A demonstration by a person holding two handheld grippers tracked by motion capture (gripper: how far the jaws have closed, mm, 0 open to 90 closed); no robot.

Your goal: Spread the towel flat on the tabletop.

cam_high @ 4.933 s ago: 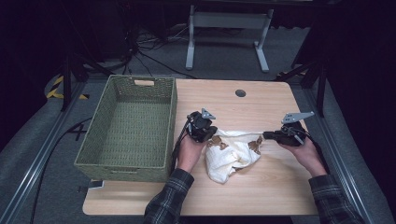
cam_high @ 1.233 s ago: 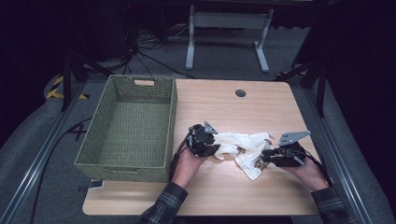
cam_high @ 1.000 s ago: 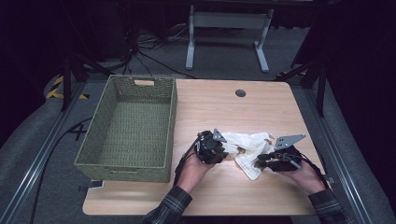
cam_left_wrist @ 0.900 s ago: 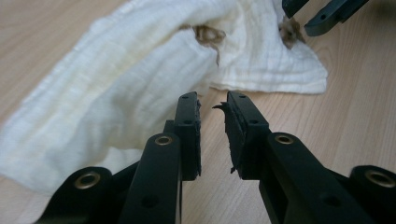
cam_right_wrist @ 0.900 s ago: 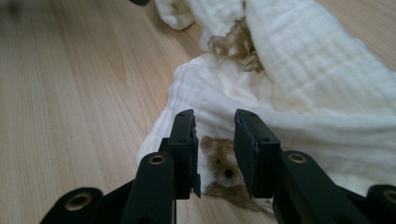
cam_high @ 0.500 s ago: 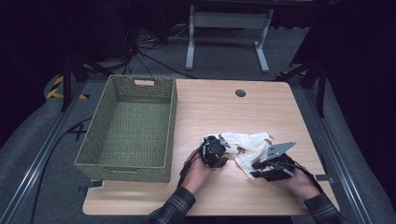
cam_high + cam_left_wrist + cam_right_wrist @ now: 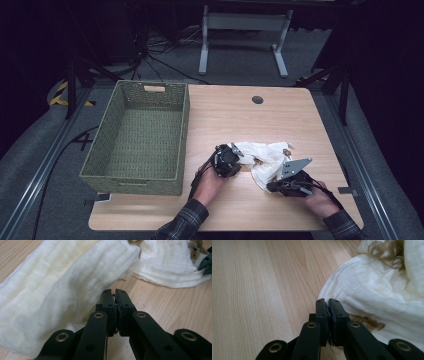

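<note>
While the white cloth (image 7: pixel 264 159) lies crumpled on the table (image 7: pixel 225 117), right of the green basket (image 7: pixel 138 137), both grippers sit low at its edges. With its jaws having just closed, the left gripper (image 7: pixel 114 296) is pressed together at the cloth's near edge; whether it pinches fabric I cannot tell. Likewise just closed, the right gripper (image 7: pixel 328 303) stands beside a brown-stained fold, jaws together.
</note>
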